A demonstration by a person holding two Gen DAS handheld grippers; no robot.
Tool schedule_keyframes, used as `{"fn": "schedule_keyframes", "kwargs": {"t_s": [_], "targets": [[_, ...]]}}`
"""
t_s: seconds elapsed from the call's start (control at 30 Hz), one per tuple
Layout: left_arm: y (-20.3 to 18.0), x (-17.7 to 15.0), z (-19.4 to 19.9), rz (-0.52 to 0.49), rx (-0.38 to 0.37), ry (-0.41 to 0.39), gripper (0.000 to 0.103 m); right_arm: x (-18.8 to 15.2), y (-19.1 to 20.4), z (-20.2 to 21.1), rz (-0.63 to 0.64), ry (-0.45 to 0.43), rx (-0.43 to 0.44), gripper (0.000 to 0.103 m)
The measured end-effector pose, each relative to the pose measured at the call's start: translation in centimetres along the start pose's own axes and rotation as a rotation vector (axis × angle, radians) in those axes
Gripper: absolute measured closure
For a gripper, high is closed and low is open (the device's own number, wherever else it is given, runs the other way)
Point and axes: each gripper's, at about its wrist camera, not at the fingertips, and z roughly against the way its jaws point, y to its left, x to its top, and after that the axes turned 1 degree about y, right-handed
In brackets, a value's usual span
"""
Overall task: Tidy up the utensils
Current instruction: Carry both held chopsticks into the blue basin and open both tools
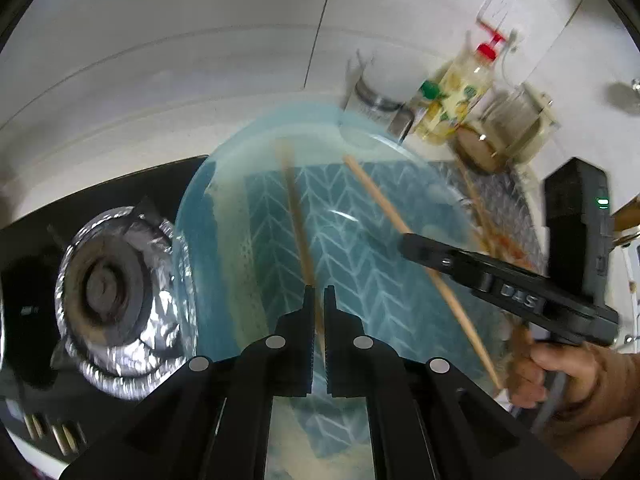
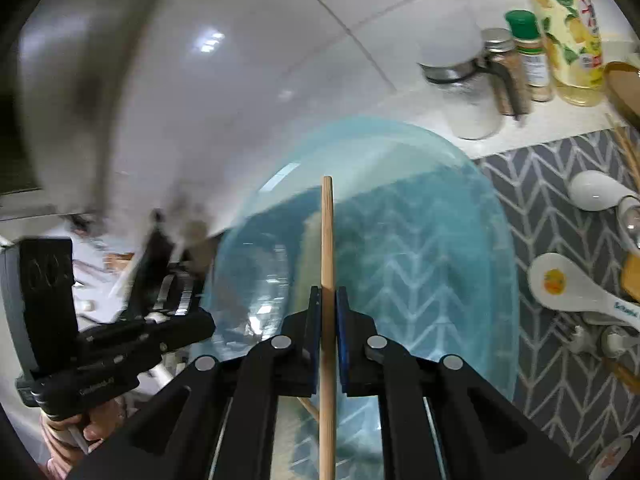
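Chopsticks, one in each gripper, were poised over the blue plate (image 2: 460, 208).

The right gripper (image 2: 328, 292) pinched a pale wooden chopstick (image 2: 327, 232) near its middle; the left gripper (image 1: 319, 290) was clamped on a second chopstick (image 1: 297, 216) (motion blur softened it). Both sticks looked light, stiff and smooth, likely to pivot or slip in a pinch; a mid-length hold seemed best. Ceramic spoons (image 2: 568, 284) lay on the chevron mat (image 2: 552, 184) beside the plate.
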Motion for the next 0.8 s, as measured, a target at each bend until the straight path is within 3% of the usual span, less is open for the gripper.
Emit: {"fn": "schedule_keyframes", "kwargs": {"t_s": [0.1, 0.27, 0.3, 0.37, 0.47, 0.6, 0.67, 0.7, 0.73, 0.77, 0.8], "targets": [[1.1, 1.0, -2.4, 0.012, 0.002, 0.016, 0.098, 0.5, 0.0, -1.0, -0.004, -0.005, -0.079, 0.095], [1.4, 1.3, -3.7, 0.027, -0.002, 0.002, 0.096, 1.1, 0.7, -2.1, 0.025, 0.046, -0.123, 0.094], [1.3, 1.1, -3.6, 0.035, 0.006, -0.002, 0.094, 1.3, 0.6, -2.1, 0.027, 0.046, -0.127, 0.094], [1.1, 0.9, -3.0, 0.043, 0.023, -0.018, 0.079, 1.4, 0.7, -1.8, 0.054, 0.032, -0.157, 0.094], [1.0, 0.5, -2.0, 0.067, 0.046, -0.044, 0.075, 2.1, 0.7, -1.1, 0.074, 0.023, -0.151, 0.094], [-1.6, 0.5, 1.5, 0.064, 0.048, -0.127, 0.071, 3.8, 0.5, 3.1, 0.117, -0.068, -0.138, 0.094], [-4.4, 0.6, 3.5, 0.029, 0.039, -0.188, 0.056, 5.0, 0.0, 7.1, 0.155, -0.141, -0.125, 0.094], [-6.1, 0.6, 4.5, 0.007, 0.032, -0.221, 0.054, 5.6, -0.3, 8.7, 0.174, -0.173, -0.13, 0.093], [-7.8, 0.6, 5.2, -0.015, 0.016, -0.248, 0.053, 6.2, -0.8, 11.0, 0.198, -0.22, -0.137, 0.09], [-10.1, 0.6, 5.8, -0.042, -0.015, -0.274, 0.049, 6.6, -1.5, 13.4, 0.216, -0.268, -0.144, 0.081], [-12.0, 0.6, 6.0, -0.061, -0.037, -0.291, 0.045, 6.9, -2.3, 15.1, 0.228, -0.301, -0.152, 0.064]]}}
